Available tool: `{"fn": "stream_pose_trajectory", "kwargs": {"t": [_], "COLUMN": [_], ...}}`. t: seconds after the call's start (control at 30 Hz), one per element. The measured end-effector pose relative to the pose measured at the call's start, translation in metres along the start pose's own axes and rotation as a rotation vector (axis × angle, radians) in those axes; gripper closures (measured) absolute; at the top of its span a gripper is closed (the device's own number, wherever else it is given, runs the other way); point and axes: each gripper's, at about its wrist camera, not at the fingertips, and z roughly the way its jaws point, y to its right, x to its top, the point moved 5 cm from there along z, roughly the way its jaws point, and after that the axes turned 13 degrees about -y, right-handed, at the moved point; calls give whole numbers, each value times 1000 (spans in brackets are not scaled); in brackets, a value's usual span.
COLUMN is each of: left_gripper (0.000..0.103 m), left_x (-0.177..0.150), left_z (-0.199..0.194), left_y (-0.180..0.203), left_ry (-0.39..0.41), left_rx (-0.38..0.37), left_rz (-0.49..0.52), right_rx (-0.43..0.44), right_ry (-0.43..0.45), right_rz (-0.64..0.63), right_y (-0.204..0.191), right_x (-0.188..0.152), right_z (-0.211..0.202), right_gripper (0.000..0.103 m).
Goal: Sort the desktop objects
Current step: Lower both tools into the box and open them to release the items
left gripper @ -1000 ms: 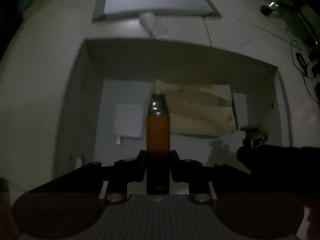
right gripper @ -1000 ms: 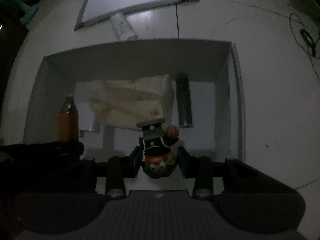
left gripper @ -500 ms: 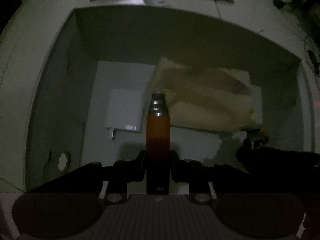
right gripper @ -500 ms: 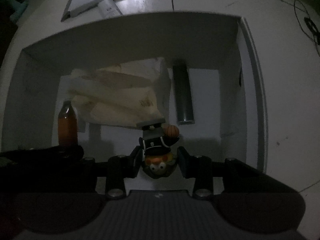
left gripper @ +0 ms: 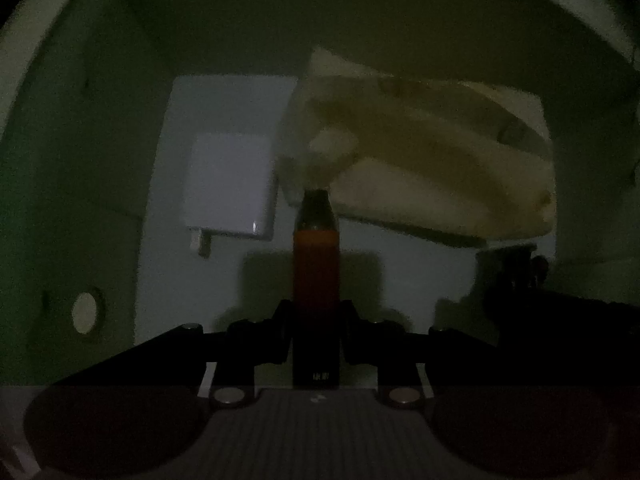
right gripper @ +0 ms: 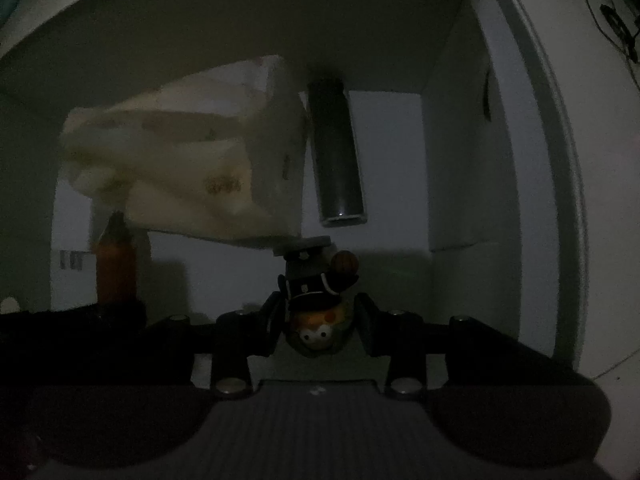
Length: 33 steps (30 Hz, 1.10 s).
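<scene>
Two grippers hang inside the box (right gripper: 452, 128) — left gripper (left gripper: 316, 316) clamps an orange bottle (left gripper: 316, 264), right gripper (right gripper: 318, 314) a figurine (right gripper: 316, 304); released from this height, either could topple.

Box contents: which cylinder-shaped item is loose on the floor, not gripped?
The dark grey cylinder, lying on its side beside the cream bag; the orange bottle is clamped in the left gripper.

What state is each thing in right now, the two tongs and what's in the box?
Left tongs: shut on the orange bottle, held upright over the box floor.
Right tongs: shut on the toy figurine, head toward the camera.
White box: open at the top.
Dark cylinder: lying on its side.
White charger: lying flat, unplugged.
Cream bag: lying crumpled.
</scene>
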Motion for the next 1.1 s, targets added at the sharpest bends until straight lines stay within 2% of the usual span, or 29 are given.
{"fn": "stream_pose_trajectory", "kwargs": {"t": [0.2,0.5,0.8,0.83,0.87,0.9,0.93,0.97,1.1], "left_gripper": [83,82,82,77,66,60,54,50,47], "left_x": [3,9,13,13,13,13,13,13,10], "left_z": [10,22,31,31,32,32,32,30,16], "left_y": [-5,-6,-6,-7,-7,-8,-10,-13,-23], "left_ry": [-25,-106,-133,-134,-135,-140,-147,-150,-119], "left_rx": [-1,8,18,14,2,-2,5,11,20], "left_rz": [-31,-15,10,11,6,-1,-11,-20,-30], "right_rx": [-32,-61,-80,-79,-74,-70,-77,-84,-58], "right_ry": [-37,-50,-62,-60,-62,-64,-66,-68,-23], "right_rz": [9,-4,-39,-40,-54,-67,-70,-77,-106], "right_y": [-1,-2,-3,-3,-4,-5,-6,-7,-11], "right_x": [0,-3,-6,-7,-9,-11,-12,-14,-22], "right_z": [5,9,12,12,12,12,12,10,-10], "right_gripper": [62,62,60,59,52,47,47,47,42]}}
